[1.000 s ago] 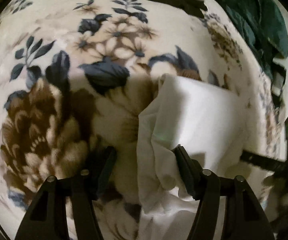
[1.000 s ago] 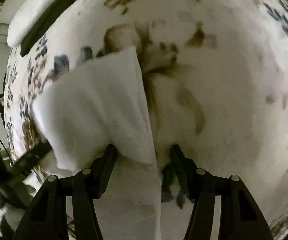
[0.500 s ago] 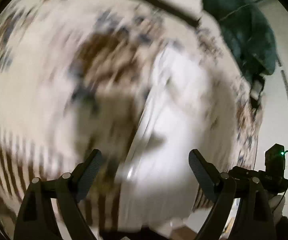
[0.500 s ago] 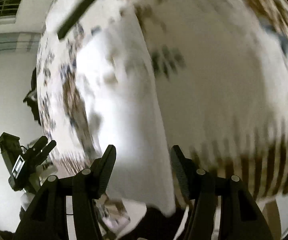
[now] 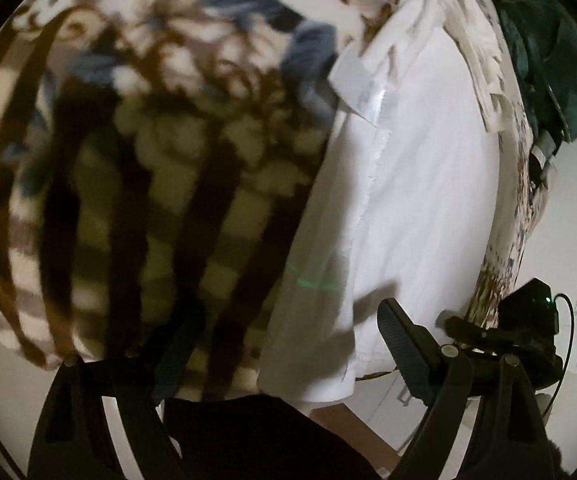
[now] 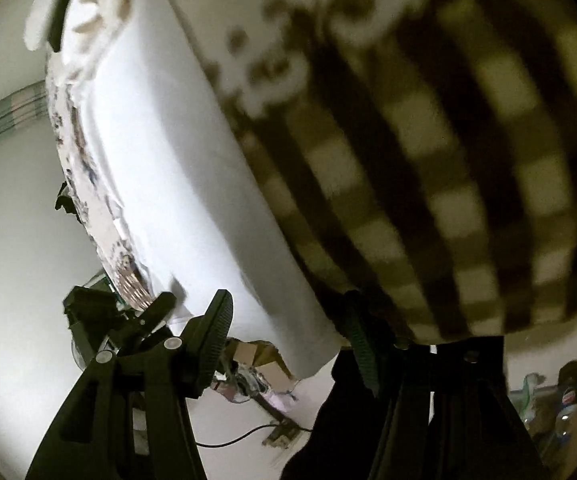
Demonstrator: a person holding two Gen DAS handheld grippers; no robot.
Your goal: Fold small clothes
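Note:
A white garment point(image 5: 408, 200) lies flattened on the flowered and striped blanket point(image 5: 148, 160), its lower edge hanging over the bed's near edge. My left gripper point(image 5: 284, 344) is open and empty, pulled back above that lower edge. In the right wrist view the same white garment point(image 6: 176, 168) runs down the left half of the blanket point(image 6: 448, 140). My right gripper point(image 6: 288, 328) is open and empty, its fingers on either side of the garment's lower corner without touching it. The other gripper point(image 6: 120, 320) shows at lower left.
A dark green cloth point(image 5: 544, 52) lies at the far right of the bed. A black device with a green light point(image 5: 536, 312) is the other gripper. Cardboard and clutter point(image 6: 256, 368) sit on the floor below. Bottles point(image 6: 568, 404) stand at lower right.
Both grippers have let go of the white garment and pulled back fast toward the bed's near edge. The garment now lies stretched out flat. The left jaws have opened wider.

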